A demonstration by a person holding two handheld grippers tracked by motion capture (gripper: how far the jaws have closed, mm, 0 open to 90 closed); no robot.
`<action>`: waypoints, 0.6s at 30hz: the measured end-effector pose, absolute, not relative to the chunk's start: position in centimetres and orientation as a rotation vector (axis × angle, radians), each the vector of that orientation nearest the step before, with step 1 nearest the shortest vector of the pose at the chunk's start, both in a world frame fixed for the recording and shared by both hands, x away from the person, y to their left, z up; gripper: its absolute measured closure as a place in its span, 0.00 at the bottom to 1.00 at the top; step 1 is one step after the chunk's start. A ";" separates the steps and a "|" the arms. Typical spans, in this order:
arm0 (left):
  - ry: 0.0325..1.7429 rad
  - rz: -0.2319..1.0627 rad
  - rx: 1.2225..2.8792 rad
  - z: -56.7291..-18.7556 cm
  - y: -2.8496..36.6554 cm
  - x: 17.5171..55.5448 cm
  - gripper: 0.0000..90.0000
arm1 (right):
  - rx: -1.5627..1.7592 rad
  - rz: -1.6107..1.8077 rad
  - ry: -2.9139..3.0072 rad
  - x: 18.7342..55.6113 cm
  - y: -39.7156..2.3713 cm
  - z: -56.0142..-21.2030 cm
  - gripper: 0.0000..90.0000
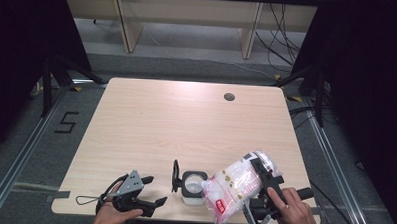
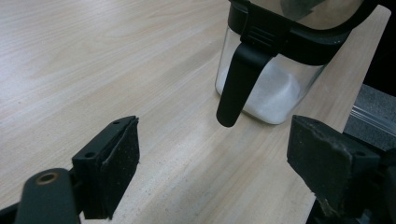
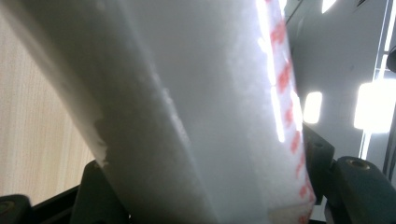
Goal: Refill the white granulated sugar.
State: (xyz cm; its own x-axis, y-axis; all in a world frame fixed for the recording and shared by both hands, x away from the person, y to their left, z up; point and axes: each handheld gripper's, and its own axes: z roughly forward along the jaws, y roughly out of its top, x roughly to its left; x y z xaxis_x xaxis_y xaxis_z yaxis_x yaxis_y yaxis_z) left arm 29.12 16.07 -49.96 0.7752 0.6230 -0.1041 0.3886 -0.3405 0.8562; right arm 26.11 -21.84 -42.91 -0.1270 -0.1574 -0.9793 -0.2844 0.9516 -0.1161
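A clear jar (image 1: 193,188) with a black rim stands near the table's front edge, its hinged lid (image 1: 175,176) flipped open to the left. It holds some white powder (image 2: 273,100), and a black lid tab (image 2: 236,88) hangs in front of it. My right gripper (image 1: 258,167) is shut on a clear bag (image 1: 234,186) of white powder with red print. The bag tilts down to the left, its low end over the jar's mouth. The bag (image 3: 187,116) sits between that gripper's jaws. My left gripper (image 1: 154,190) rests left of the jar, open (image 2: 215,172) and empty, pointing at it.
The wooden table (image 1: 186,121) has a round cable hole (image 1: 229,97) at the back right. Its front edge runs just below the jar and both hands. Shelf legs and cables (image 1: 284,40) lie on the floor beyond, and a "5" mark (image 1: 66,122) is on the floor at left.
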 end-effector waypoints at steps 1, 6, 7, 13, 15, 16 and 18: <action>0.742 0.302 1.978 -49.9 16.2 29.2 0.18 | -0.336 0.110 1.705 26.1 -21.8 -42.9 0.43; 0.737 0.302 1.982 -49.9 16.1 29.2 0.18 | -0.350 0.099 1.702 26.1 -21.7 -43.0 0.43; 0.748 0.296 1.976 -50.0 16.0 29.2 0.18 | -0.319 0.106 1.715 26.0 -21.7 -43.3 0.43; 0.740 0.301 1.979 -50.0 16.1 29.3 0.18 | -0.364 0.099 1.703 26.2 -21.8 -43.3 0.43; 0.765 0.289 1.965 -50.1 16.0 29.0 0.18 | -0.356 0.111 1.698 26.2 -21.8 -43.2 0.43; 0.763 0.290 1.972 -50.0 16.0 29.1 0.18 | -0.331 0.091 1.719 26.0 -21.8 -43.1 0.43; 0.753 0.301 1.977 -49.9 16.1 29.2 0.18 | -0.314 0.097 1.713 26.0 -21.8 -43.3 0.43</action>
